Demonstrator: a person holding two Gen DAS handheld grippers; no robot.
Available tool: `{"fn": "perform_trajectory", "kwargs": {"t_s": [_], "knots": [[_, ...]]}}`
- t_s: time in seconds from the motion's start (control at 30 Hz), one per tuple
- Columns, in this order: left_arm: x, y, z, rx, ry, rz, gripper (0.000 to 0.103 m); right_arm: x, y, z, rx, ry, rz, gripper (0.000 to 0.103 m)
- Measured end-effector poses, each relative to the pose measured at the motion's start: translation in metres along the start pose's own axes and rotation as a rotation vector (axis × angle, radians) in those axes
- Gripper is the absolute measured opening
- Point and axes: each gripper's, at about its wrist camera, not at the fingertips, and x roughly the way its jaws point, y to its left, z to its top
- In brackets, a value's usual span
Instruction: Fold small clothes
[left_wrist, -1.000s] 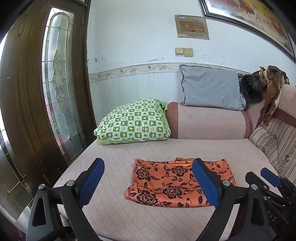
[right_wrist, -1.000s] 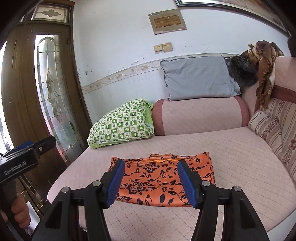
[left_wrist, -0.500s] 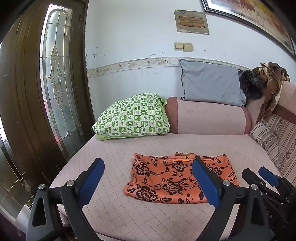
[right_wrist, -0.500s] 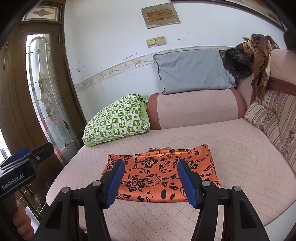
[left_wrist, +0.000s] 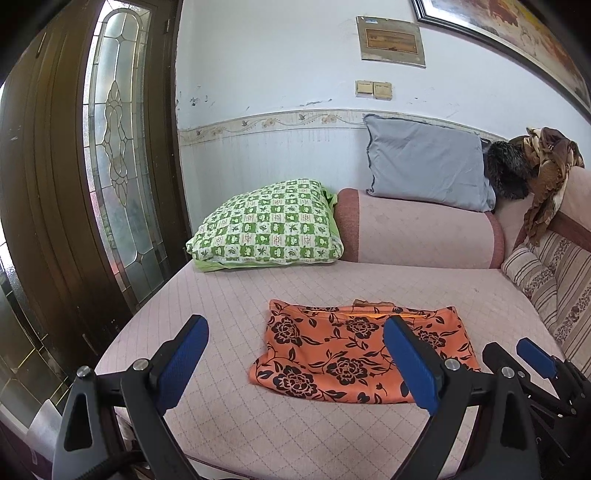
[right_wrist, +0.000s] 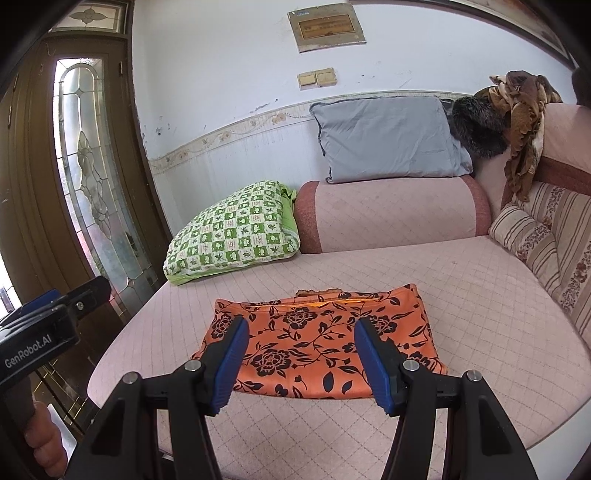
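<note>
An orange garment with black flowers (left_wrist: 354, 350) lies flat and folded on the pink quilted sofa seat (left_wrist: 258, 288); it also shows in the right wrist view (right_wrist: 317, 343). My left gripper (left_wrist: 295, 354) is open and empty, held above the seat's front edge, short of the garment. My right gripper (right_wrist: 299, 354) is open and empty, in front of the garment's near edge. The right gripper also shows at the left wrist view's right edge (left_wrist: 535, 358). The left gripper's body shows at the right wrist view's left edge (right_wrist: 44, 325).
A green checked pillow (left_wrist: 266, 229) lies at the seat's back left. A grey pillow (left_wrist: 424, 166) rests on the pink bolster (left_wrist: 417, 232). Brown cloth (left_wrist: 546, 173) hangs over the backrest at right. A striped cushion (right_wrist: 524, 232) sits right. A glass door (left_wrist: 118, 147) stands left.
Both grippers have drawn back and risen a little, so the garment sits lower and farther in both views. The garment has not moved. Both stay open.
</note>
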Motion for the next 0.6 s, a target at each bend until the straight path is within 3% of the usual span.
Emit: {"fn": "perform_trajectory", "kwargs": {"t_s": [0.6], "knots": [[-0.0046, 0.0018, -0.0008, -0.007, -0.006, 0.005, 0.096, -0.005, 0.001, 0.0002, 0.01, -0.009, 0.0, 0.063]]}}
